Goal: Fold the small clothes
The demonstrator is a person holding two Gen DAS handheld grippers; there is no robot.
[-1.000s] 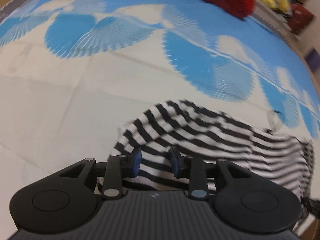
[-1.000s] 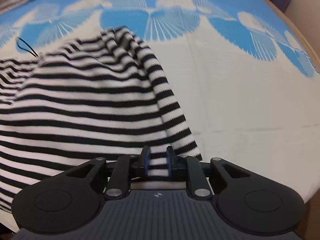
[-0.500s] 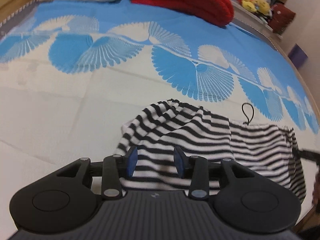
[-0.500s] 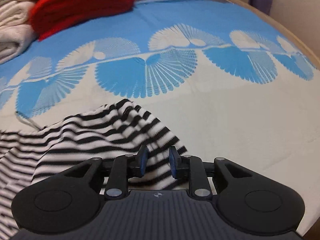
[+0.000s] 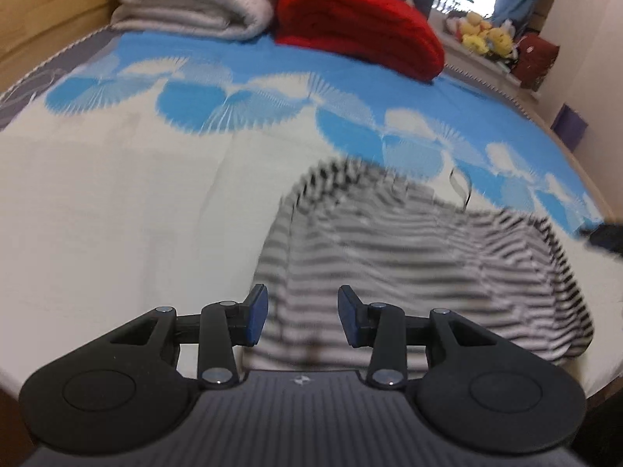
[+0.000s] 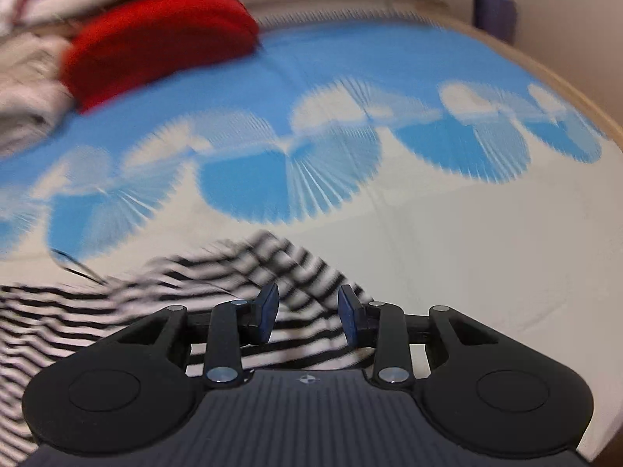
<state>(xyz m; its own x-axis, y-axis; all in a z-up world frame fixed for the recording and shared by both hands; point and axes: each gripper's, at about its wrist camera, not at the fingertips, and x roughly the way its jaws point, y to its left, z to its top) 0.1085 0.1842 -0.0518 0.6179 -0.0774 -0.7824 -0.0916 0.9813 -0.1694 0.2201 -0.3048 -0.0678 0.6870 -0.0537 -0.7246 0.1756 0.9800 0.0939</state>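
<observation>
A black-and-white striped garment [image 5: 409, 253] lies crumpled on the bed sheet [image 5: 117, 202], blurred in both views. A thin dark cord loop [image 5: 461, 190] sticks out of its far edge. My left gripper [image 5: 303, 319] hangs above the garment's near left edge, jaws apart, with nothing pinched between the blue pads. In the right wrist view the same garment [image 6: 117, 311] fills the lower left. My right gripper [image 6: 307, 315] hovers over its right corner with its jaws opening; the cloth lies below the pads, not between them.
A folded red blanket [image 5: 358, 35] and a cream blanket [image 5: 194, 0] are stacked at the far end of the bed. Plush toys [image 5: 486, 39] sit on a ledge beyond. The wooden bed edge [image 6: 584, 105] curves along the right. A blue fan print crosses the sheet [image 6: 467, 253].
Both grippers have lifted and drawn back from the striped garment, and their jaws stand wider. The garment stays on the sheet; the left gripper has shifted toward its left edge.
</observation>
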